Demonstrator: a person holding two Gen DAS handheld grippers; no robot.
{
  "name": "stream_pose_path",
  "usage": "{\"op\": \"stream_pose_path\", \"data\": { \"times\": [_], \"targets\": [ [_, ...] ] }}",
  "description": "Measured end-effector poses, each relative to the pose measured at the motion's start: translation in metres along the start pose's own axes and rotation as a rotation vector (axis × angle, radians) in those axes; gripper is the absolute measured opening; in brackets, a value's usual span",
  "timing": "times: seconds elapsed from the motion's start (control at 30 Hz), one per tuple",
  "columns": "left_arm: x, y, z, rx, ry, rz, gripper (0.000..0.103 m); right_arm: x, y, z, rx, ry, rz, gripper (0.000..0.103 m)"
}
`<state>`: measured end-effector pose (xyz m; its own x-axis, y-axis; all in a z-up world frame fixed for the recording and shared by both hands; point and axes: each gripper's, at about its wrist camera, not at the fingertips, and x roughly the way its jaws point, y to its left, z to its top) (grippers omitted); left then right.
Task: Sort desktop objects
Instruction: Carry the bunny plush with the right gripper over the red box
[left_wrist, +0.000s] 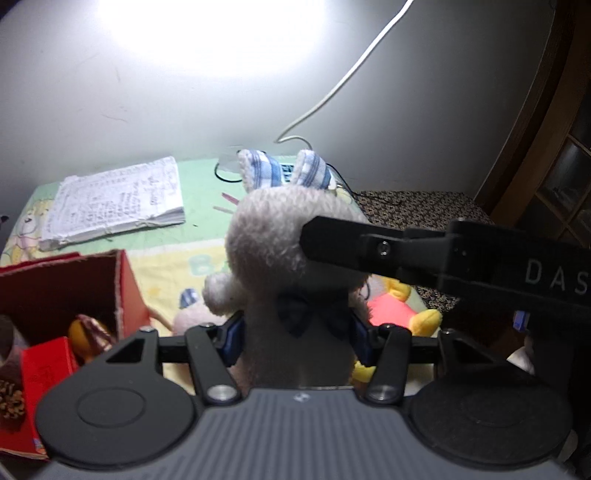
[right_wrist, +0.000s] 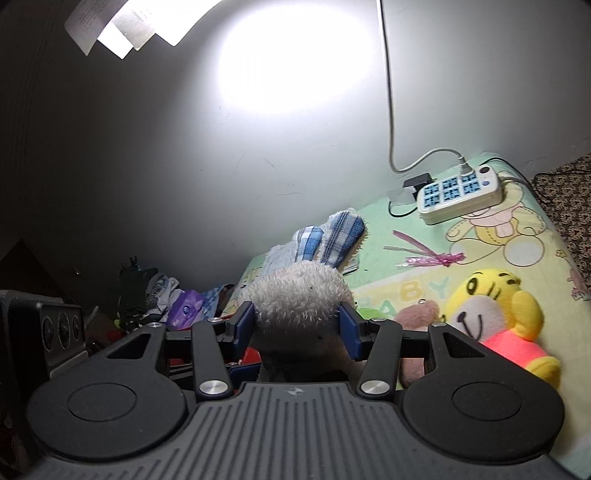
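The grey plush rabbit (left_wrist: 291, 266) is lifted off the tabletop (left_wrist: 166, 258), soft and light. The left tool (left_wrist: 297, 334) pinches its neck; the right tool (right_wrist: 297, 325) seemingly clasps its head, near the red box (left_wrist: 125, 291).

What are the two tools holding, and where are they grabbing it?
Both hold the bunny. The left tool squeezes its body by the bow; the right tool clamps its head.
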<state>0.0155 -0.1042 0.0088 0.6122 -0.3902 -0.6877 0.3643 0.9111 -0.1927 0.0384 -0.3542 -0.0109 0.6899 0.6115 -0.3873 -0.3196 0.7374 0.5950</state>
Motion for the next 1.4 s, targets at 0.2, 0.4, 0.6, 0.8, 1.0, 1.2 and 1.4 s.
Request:
{"op": "stream_pose_path", "data": {
  "times": [0.2,0.4,0.6,0.8,1.0,1.2,1.4],
  "targets": [
    [-0.033,0.067,-0.005,-0.048,-0.037,0.055,0.055,0.036,0.055,-0.014,-0.05,0.015,0.064,0.052],
    [-0.039,0.132,-0.019,-0.083,-0.017,0.146,0.055,0.083,0.106,-0.041,-0.093,0.05,0.117,0.052],
    [-0.045,0.186,-0.043,-0.099,0.035,0.247,0.055,0.132,0.14,-0.071,-0.077,0.109,0.158,0.052],
    [-0.053,0.227,-0.067,-0.132,0.103,0.324,0.055,0.174,0.163,-0.097,-0.041,0.198,0.185,0.052],
    [-0.058,0.241,-0.078,-0.123,0.148,0.382,0.055,0.197,0.179,-0.111,-0.024,0.269,0.202,0.052],
    [-0.053,0.256,-0.087,-0.136,0.192,0.411,0.056,0.215,0.183,-0.119,-0.016,0.33,0.202,0.052],
    [-0.045,0.25,-0.09,-0.067,0.227,0.485,0.058,0.232,0.188,-0.129,-0.034,0.384,0.189,0.052]
  ]
}}
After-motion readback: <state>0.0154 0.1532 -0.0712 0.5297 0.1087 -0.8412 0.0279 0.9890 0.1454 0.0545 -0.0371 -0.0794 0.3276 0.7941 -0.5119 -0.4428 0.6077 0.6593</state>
